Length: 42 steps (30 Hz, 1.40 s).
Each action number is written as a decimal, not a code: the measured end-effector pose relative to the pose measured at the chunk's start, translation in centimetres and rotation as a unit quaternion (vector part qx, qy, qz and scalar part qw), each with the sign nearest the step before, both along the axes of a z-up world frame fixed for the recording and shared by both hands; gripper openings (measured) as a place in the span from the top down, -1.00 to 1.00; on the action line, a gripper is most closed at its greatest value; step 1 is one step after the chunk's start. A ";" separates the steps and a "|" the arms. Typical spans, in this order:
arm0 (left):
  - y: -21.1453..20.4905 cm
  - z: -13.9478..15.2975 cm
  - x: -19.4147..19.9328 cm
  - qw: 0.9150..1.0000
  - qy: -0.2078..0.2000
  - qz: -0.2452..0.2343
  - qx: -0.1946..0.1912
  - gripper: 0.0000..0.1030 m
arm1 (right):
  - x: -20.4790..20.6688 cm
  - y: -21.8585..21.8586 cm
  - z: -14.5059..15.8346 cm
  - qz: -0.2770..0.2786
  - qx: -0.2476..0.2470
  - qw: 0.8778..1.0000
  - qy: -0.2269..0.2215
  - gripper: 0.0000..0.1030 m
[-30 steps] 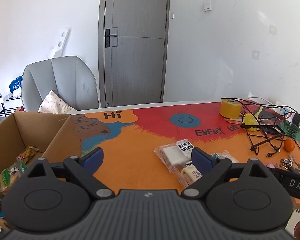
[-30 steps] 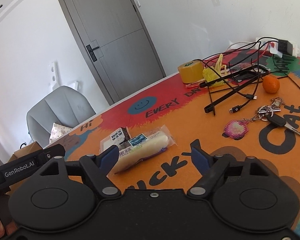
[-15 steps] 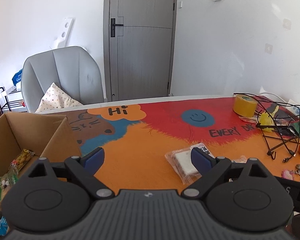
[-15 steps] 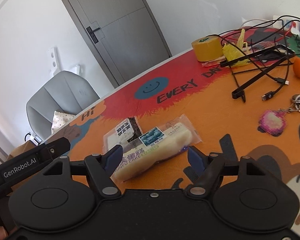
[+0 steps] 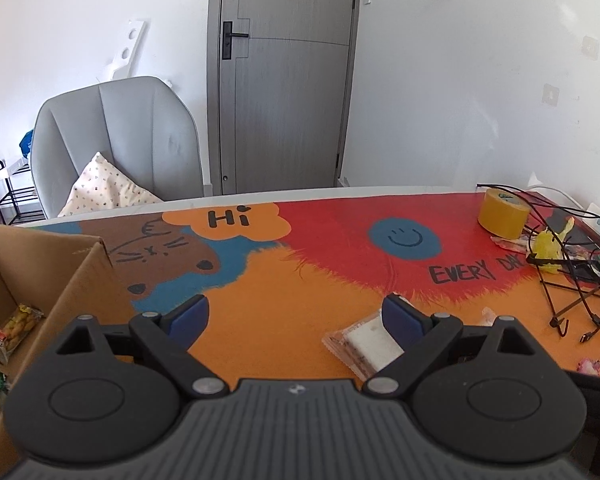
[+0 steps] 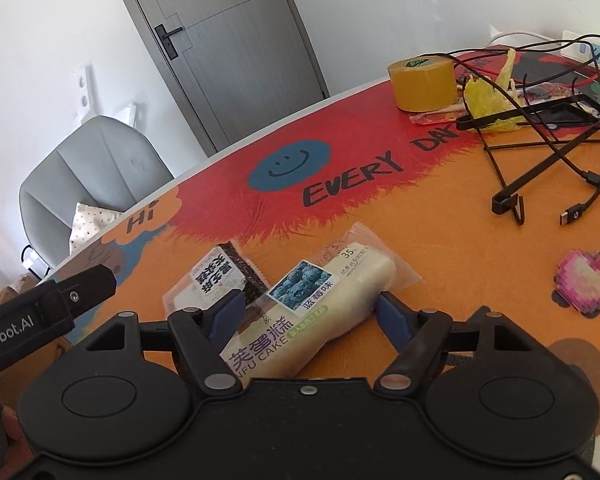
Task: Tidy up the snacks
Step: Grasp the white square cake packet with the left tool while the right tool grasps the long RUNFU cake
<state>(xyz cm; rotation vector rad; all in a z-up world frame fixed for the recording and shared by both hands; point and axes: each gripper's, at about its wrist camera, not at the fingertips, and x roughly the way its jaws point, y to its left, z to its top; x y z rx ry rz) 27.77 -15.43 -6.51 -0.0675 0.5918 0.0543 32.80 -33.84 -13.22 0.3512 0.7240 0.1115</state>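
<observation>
The right tongs (image 6: pixel 306 310) stand spread around the cake bar (image 6: pixel 320 304), pads not yet pressing; the left tongs (image 5: pixel 296 318) spread over bare counter (image 5: pixel 284 300). Some snacks already lie in the box (image 5: pixel 60 288) at the counter's left edge; two packets remain.

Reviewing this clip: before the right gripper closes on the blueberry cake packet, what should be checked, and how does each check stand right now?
1. Blueberry cake packet lies between the right gripper's blue fingers: ok.
2. Right jaws are still apart, pads not yet pressing the wrapper: ok.
3. Second snack packet lies against the left pad and could get pinched too: not ok.
4. Left gripper is open with nothing between its fingers: ok.
5. Cardboard box stands open at the table's left, already holding snacks: ok.
6. Cables and keychain lie apart from the cake packet: ok.
</observation>
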 end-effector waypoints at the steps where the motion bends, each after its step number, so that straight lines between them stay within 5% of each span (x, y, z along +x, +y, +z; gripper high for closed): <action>1: -0.1 -0.2 0.2 1.000 0.002 -0.001 0.000 -0.82 | 0.2 0.1 0.0 0.001 -0.004 1.000 -0.002 -0.44; 5: -0.3 -0.6 0.7 1.000 0.004 -0.001 -0.002 -0.82 | 0.6 0.6 -0.1 0.005 -0.023 1.000 -0.006 -0.46; 9: -0.8 -0.9 1.3 1.000 0.007 -0.012 -0.006 -0.82 | 0.6 0.3 0.0 0.008 -0.041 0.999 -0.010 -0.20; 25: -4.6 -3.8 2.8 0.997 0.032 -0.068 0.008 -0.82 | -0.9 -4.1 -0.2 -0.019 -0.043 0.999 -0.012 0.26; 29: -4.7 -4.6 3.2 0.997 0.044 -0.065 0.013 -0.68 | -0.9 -4.0 -0.2 -0.024 -0.044 0.999 -0.010 0.21; 33: -4.5 -5.0 3.2 0.997 0.049 -0.062 0.016 -0.02 | -0.8 -3.5 -0.3 -0.025 -0.058 0.998 -0.011 0.08; 38: -3.8 -4.8 2.9 0.997 0.052 -0.052 0.010 0.06 | -0.9 -2.5 -0.3 -0.026 -0.077 0.997 -0.008 -0.30; 42: -2.9 -4.4 2.4 0.998 0.052 -0.042 0.003 0.08 | -1.0 -1.7 -0.7 -0.037 -0.119 0.992 -0.006 -0.34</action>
